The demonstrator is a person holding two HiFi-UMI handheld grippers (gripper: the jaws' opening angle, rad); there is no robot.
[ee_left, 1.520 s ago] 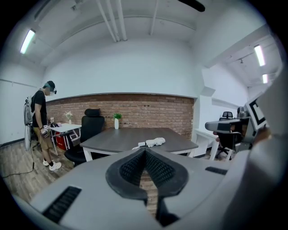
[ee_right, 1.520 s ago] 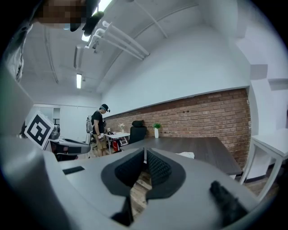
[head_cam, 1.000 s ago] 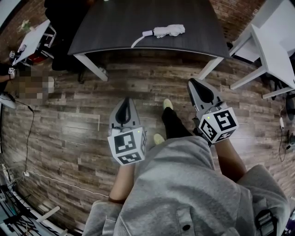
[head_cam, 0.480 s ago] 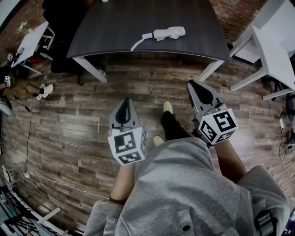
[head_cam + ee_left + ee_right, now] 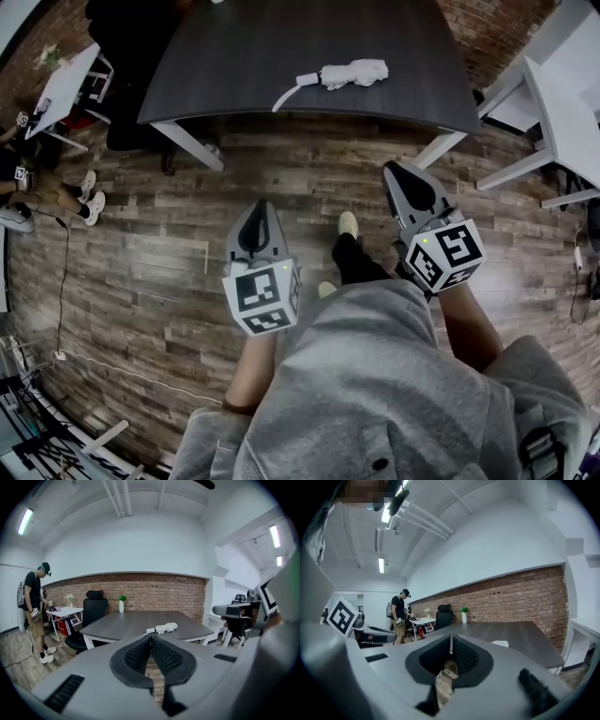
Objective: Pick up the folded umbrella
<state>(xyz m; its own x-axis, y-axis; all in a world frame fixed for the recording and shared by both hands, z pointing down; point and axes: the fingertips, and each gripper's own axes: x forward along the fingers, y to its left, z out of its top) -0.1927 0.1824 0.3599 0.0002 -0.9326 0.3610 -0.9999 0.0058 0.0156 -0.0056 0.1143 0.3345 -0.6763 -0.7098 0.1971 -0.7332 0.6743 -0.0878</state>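
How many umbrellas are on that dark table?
1. The white folded umbrella lies near the table's front edge, right of its middle. No other shows; the head view cuts off the table's far end.

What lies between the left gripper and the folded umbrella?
In the head view, only bare wooden floor and the near edge of the dark table lie between the left gripper and the folded umbrella.

White umbrella (image 5: pixel 354 72); dark grey table (image 5: pixel 239 47); brown plank floor (image 5: pixel 141 244)
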